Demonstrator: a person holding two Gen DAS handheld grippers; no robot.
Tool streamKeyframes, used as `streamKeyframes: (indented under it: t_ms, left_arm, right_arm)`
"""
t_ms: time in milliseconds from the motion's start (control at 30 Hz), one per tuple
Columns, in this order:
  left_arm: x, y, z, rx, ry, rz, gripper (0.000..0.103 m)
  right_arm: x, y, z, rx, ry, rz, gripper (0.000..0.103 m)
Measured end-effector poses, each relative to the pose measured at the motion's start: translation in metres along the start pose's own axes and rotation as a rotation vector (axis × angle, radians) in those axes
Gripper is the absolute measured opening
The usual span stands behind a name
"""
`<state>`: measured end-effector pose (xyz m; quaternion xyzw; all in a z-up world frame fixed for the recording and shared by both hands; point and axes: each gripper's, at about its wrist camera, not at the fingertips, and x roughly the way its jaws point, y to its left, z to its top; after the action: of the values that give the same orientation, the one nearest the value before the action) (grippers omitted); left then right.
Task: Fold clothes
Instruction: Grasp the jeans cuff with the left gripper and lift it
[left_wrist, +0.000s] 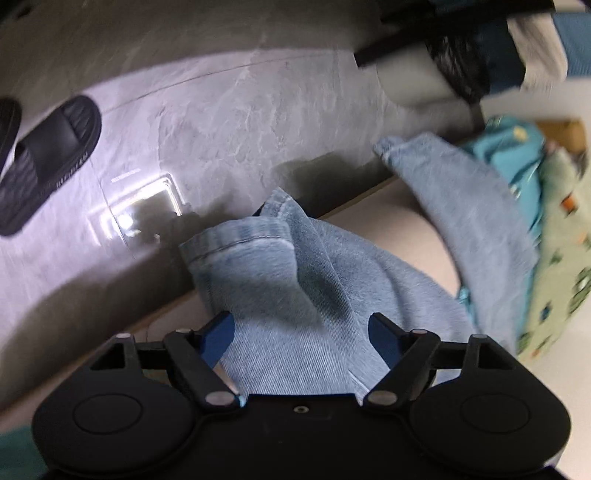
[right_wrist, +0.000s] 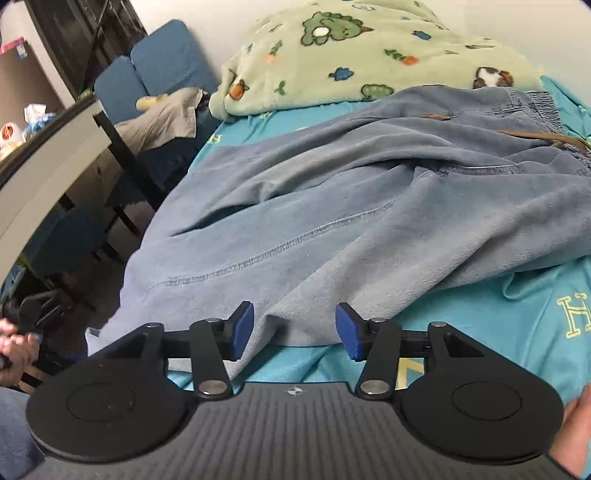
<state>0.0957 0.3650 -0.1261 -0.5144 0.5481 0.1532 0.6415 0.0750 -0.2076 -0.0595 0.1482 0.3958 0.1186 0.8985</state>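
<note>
Both grippers are standing with their jaws apart and holding nothing. The left gripper (left_wrist: 301, 341) is hovering wide open over the hem end of the faded light-blue denim trousers (left_wrist: 295, 295), and its blue pads are flanking the cloth without pressing on it; this leg end is hanging over the pale edge of the bed (left_wrist: 376, 221), probably where the next grip must come to lift it back for a fold. The right gripper (right_wrist: 294, 328) is about half open, with a soft fold of the same trousers (right_wrist: 332, 206) lying between the pads but not pinched. The trousers are spreading across the turquoise printed sheet (right_wrist: 498, 314), their waistband reaching toward the pale green fleece blanket with cartoon figures (right_wrist: 351, 48). Free room is remaining on the sheet near the right gripper; beyond the bed edge is only grey floor (left_wrist: 221, 110) with a black ribbed slipper (left_wrist: 48, 158).
</note>
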Motion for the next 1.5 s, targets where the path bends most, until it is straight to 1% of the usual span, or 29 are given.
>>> streamKeyframes:
  t_ms: [33, 67, 100, 133, 200, 233, 267, 333, 400, 533, 600, 667, 767, 833, 867, 967, 1000, 1133, 1200, 1267, 1333, 1433, 1500]
  left_arm:
    - [0.005, -0.004, -0.001, 0.019, -0.002, 0.021, 0.076]
    - [0.009, -0.006, -0.003, 0.035, -0.001, 0.038, 0.072]
    - [0.011, -0.007, -0.005, 0.047, -0.003, 0.048, 0.058]
    - [0.013, -0.008, -0.007, 0.057, -0.008, 0.059, 0.05]
    - [0.012, -0.004, -0.012, 0.055, -0.044, 0.082, 0.026]
    - [0.008, -0.002, -0.012, 0.053, -0.068, 0.079, 0.016]
    - [0.003, 0.0, -0.013, 0.051, -0.093, 0.075, 0.004]
    - [-0.013, -0.003, -0.013, 0.046, -0.157, 0.064, 0.002]
    - [-0.031, -0.008, -0.01, 0.043, -0.215, 0.033, 0.001]
    - [-0.08, -0.032, 0.0, 0.04, -0.338, -0.117, 0.001]
    - [-0.102, -0.051, 0.005, 0.06, -0.394, -0.172, 0.001]
    - [-0.125, -0.069, 0.01, 0.084, -0.424, -0.241, 0.001]
    - [-0.158, -0.091, 0.012, 0.128, -0.462, -0.346, 0.001]
    - [-0.172, -0.096, 0.01, 0.137, -0.477, -0.402, 0.001]
    - [-0.175, -0.093, 0.01, 0.129, -0.483, -0.416, 0.001]
    - [-0.166, -0.068, 0.013, 0.105, -0.505, -0.405, 0.001]
    - [-0.156, -0.055, 0.014, 0.085, -0.502, -0.393, 0.001]
    - [-0.103, 0.009, 0.017, -0.023, -0.443, -0.27, 0.001]
    - [-0.081, 0.042, 0.018, -0.096, -0.397, -0.251, 0.001]
    - [-0.064, 0.067, 0.017, -0.16, -0.356, -0.249, 0.001]
    - [-0.055, 0.082, 0.016, -0.19, -0.332, -0.249, 0.001]
    - [-0.05, 0.085, 0.018, -0.185, -0.322, -0.234, 0.001]
    - [-0.05, 0.088, 0.017, -0.176, -0.324, -0.226, 0.001]
  right_arm:
    - [0.004, 0.001, 0.0, -0.002, 0.009, -0.002, 0.057]
    - [0.007, 0.0, -0.001, -0.001, 0.019, -0.003, 0.057]
    - [0.009, -0.002, -0.001, 0.004, 0.03, -0.005, 0.057]
    - [0.012, -0.003, -0.001, 0.011, 0.039, -0.007, 0.057]
    - [0.014, -0.004, -0.004, 0.029, 0.05, -0.009, 0.057]
    - [0.014, -0.005, -0.004, 0.035, 0.053, -0.01, 0.057]
    - [0.014, -0.005, -0.005, 0.04, 0.053, -0.01, 0.057]
    - [0.015, -0.008, -0.005, 0.052, 0.049, -0.005, 0.057]
    - [0.016, -0.009, -0.007, 0.068, 0.052, -0.003, 0.057]
    - [0.022, -0.014, -0.007, 0.095, 0.074, 0.002, 0.057]
    - [0.021, -0.016, -0.007, 0.113, 0.068, 0.021, 0.057]
    - [0.019, -0.019, -0.007, 0.143, 0.057, 0.048, 0.057]
    - [0.017, -0.025, -0.006, 0.184, 0.051, 0.056, 0.057]
    - [0.016, -0.028, -0.005, 0.201, 0.045, 0.059, 0.057]
    - [0.015, -0.028, -0.005, 0.204, 0.043, 0.059, 0.057]
    - [0.015, -0.029, -0.004, 0.203, 0.039, 0.062, 0.057]
    - [0.014, -0.029, -0.003, 0.202, 0.038, 0.063, 0.057]
    - [0.013, -0.031, -0.003, 0.202, 0.03, 0.057, 0.057]
    - [0.01, -0.032, -0.001, 0.211, 0.011, 0.045, 0.057]
    - [0.001, -0.035, 0.003, 0.23, -0.029, 0.036, 0.056]
    - [-0.01, -0.039, 0.007, 0.258, -0.076, 0.03, 0.056]
    - [-0.039, -0.052, 0.02, 0.292, -0.165, -0.001, 0.056]
    - [-0.062, -0.067, 0.034, 0.32, -0.242, -0.037, 0.058]
